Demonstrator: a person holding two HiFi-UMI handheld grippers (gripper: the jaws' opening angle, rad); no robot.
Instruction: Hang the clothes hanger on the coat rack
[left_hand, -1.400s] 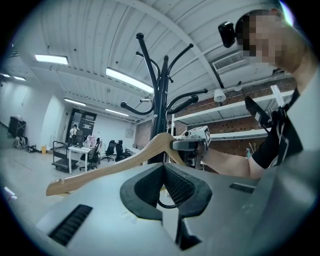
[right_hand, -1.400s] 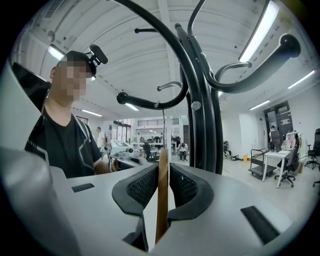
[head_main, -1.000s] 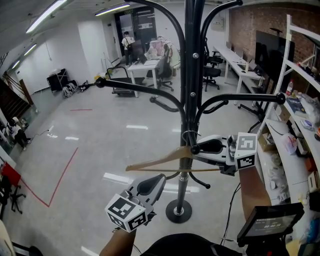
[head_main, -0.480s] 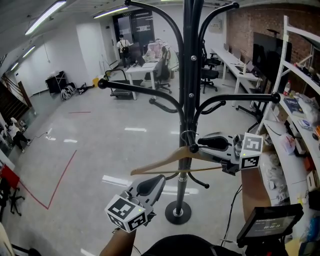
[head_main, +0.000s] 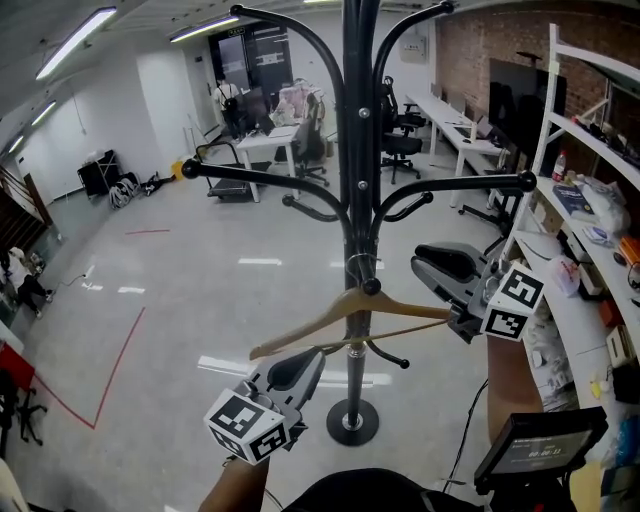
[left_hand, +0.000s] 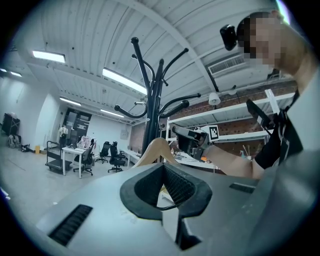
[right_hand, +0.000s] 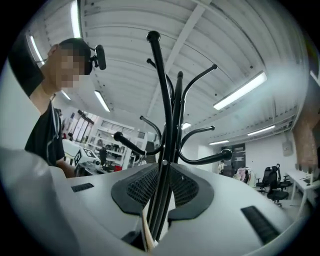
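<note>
Right gripper (head_main: 448, 308) is clamped on the 3 o'clock end of the wooden hanger (head_main: 330, 322). The hanger tilts down toward 8 o'clock, with its hook right up against the coat rack (head_main: 357, 150) pole by a low peg. Left gripper (head_main: 298, 368) sits just under the hanger at 7 o'clock, jaws apart, holding nothing.
</note>
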